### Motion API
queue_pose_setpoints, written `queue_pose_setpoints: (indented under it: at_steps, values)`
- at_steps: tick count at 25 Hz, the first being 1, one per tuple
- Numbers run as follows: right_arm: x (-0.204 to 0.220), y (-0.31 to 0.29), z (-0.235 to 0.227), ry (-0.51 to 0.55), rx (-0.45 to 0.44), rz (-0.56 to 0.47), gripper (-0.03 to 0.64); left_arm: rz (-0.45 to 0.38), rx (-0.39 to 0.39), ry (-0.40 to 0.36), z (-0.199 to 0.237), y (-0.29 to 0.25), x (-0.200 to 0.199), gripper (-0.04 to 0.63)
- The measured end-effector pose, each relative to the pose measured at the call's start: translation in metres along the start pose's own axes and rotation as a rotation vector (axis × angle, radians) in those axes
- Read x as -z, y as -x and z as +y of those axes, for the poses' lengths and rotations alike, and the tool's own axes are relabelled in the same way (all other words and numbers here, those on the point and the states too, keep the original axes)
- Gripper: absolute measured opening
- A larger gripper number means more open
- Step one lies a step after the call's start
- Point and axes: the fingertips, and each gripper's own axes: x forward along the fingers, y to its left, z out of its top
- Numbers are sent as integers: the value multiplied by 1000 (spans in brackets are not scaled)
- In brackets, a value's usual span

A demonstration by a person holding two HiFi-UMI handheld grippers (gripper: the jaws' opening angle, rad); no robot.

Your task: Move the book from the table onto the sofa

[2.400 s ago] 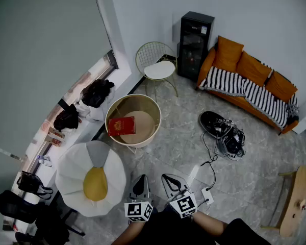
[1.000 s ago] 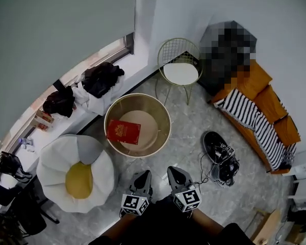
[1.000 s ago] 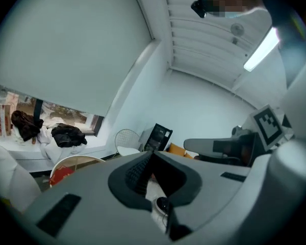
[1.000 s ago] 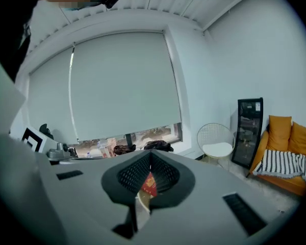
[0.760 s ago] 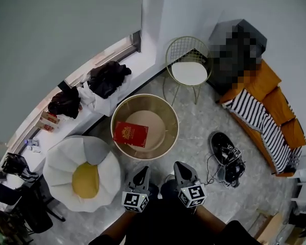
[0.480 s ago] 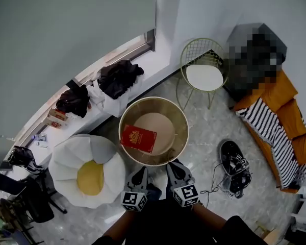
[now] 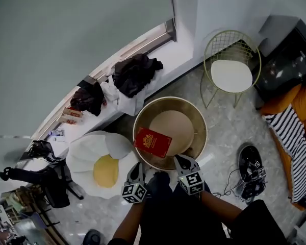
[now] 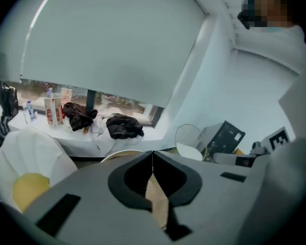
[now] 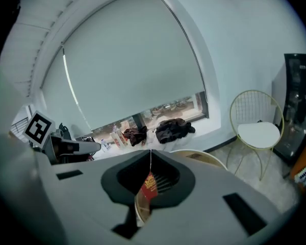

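Head view shows the red rectangular book [image 7: 153, 142] lying on the round gold-rimmed counter [image 7: 171, 99], just ahead of my left gripper [image 7: 138, 168] and right gripper [image 7: 180, 162]. Both are clenched and empty. The grasp and the carry to the orange sofa [image 7: 304, 97] are not yet done.

Soft, even daylight, cool grey cast; comes through window [image 7: 145, 40] below blind [image 7: 66, 34], upper left of head view. Shadows faint, no glare. Head view sharp, edges bowed. Gripper views fisheye, black corners, close foreground blurred.
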Motion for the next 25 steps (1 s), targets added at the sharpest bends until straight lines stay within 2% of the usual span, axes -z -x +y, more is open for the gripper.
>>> queue_pose_setpoints:
  at_steps: [4,10,12,16,21,25]
  values:
    - [29,-31,-15,-77,15,70,17,60,-39,-123,42,-34,5,16]
    - [84,-99,-31,-22,75,124,17,166,5,-221,97,-92,36,17]
    - [106,-119,-36,-76,95,152,17,209,44,-231,113,-111,49,17]
    - [153,-151,-48,-176,160,194,17,330,123,-191,144,-145,82,17]
    - [197,-186,-70,-301,239,218,17,425,162,-277,180,-181,112,17]
    - [228,-202,-81,-366,267,235,17,500,174,-284,205,-202,135,17]
